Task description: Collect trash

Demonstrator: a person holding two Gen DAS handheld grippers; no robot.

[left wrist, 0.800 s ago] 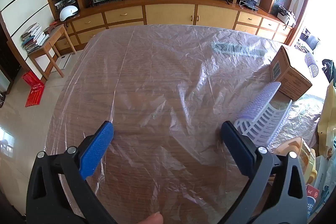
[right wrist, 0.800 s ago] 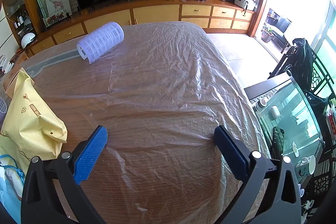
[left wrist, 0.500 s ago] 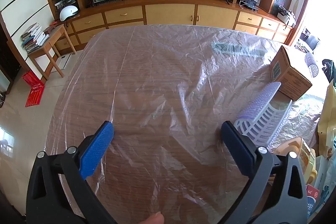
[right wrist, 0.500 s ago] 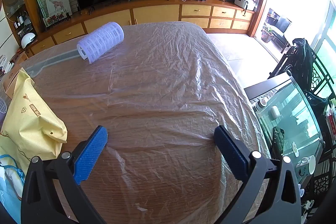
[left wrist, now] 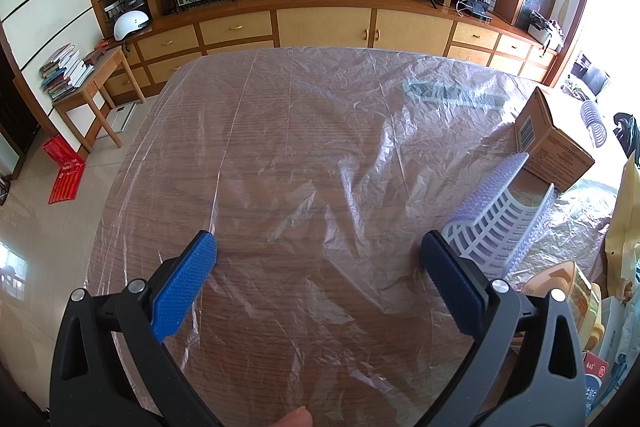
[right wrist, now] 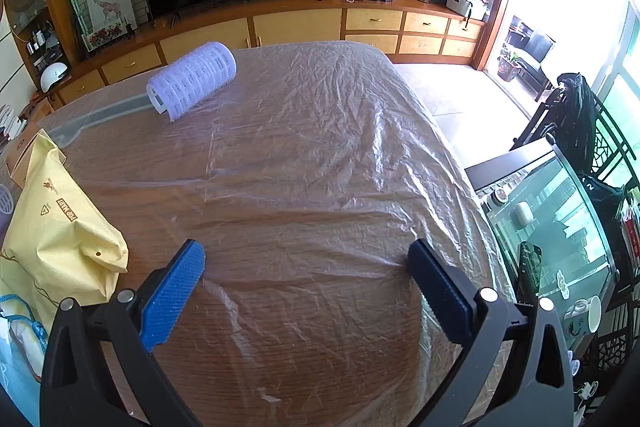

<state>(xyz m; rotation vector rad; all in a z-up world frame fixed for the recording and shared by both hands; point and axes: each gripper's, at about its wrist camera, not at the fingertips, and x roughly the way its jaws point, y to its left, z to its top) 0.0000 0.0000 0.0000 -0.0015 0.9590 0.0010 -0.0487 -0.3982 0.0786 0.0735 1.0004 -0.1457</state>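
My left gripper (left wrist: 318,247) is open and empty above a wooden table (left wrist: 280,155) covered in clear plastic sheet. A white slotted basket (left wrist: 496,223) lies on its side just right of its right finger. A brown cardboard box (left wrist: 554,143) sits behind it. My right gripper (right wrist: 306,255) is open and empty over the same table (right wrist: 320,187). A second white slotted basket (right wrist: 192,83) lies on its side at the far left. A yellow paper bag (right wrist: 56,227) stands at the left, close to the left finger.
A yellow container (left wrist: 568,287) and packets sit at the right edge in the left wrist view. A glass fish tank (right wrist: 560,227) stands off the table's right side. A TV cabinet (left wrist: 320,27) runs along the far wall. A small side table (left wrist: 96,83) stands at the left.
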